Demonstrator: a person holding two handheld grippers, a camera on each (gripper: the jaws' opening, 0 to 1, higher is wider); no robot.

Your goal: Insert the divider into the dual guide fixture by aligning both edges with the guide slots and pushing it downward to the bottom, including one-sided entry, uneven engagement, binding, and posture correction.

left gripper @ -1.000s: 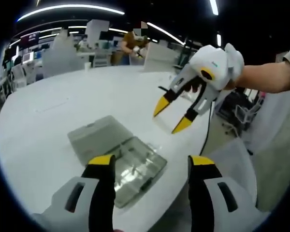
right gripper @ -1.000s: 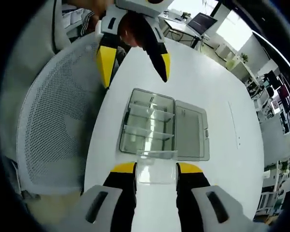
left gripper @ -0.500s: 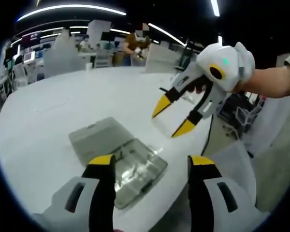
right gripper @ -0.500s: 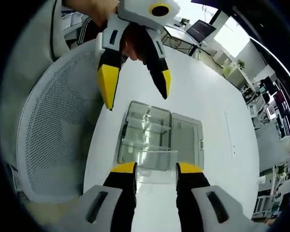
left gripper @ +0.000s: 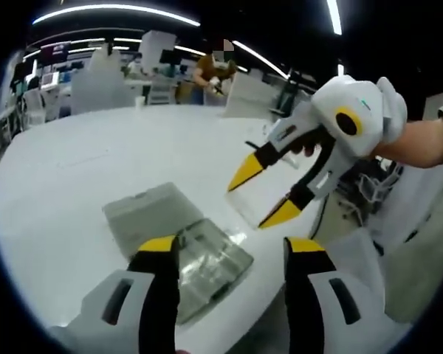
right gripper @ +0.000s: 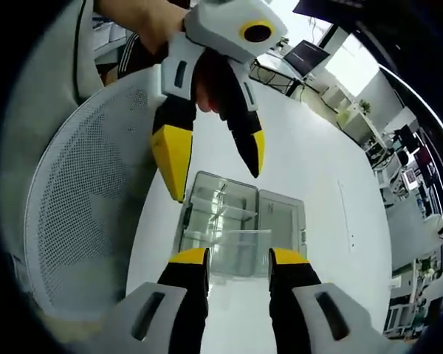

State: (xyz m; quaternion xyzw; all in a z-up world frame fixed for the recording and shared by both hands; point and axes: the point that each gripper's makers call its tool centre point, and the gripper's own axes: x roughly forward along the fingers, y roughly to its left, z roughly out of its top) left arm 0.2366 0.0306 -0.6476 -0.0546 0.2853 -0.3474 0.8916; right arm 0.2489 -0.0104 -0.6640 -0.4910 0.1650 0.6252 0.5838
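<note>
While the right gripper [right gripper: 238, 259] grips the clear flat plastic divider [right gripper: 229, 247] above the open clear plastic compartment box [right gripper: 220, 221] on the round white table [left gripper: 96, 166], the left gripper [right gripper: 218, 162], jaws apart and empty, hovers nearer the box than before; grey mesh chair [right gripper: 81, 206] alongside.

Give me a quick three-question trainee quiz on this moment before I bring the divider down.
1. True or false: the clear divider is already seated in the open clear box.
2. Which gripper holds the divider?
3. Multiple choice: the left gripper has its jaws (a) shut on the box lid, (b) open and empty, (c) shut on the divider.

Key: 1 false, it is held above the box; 2 the right gripper; 3 b.
</note>
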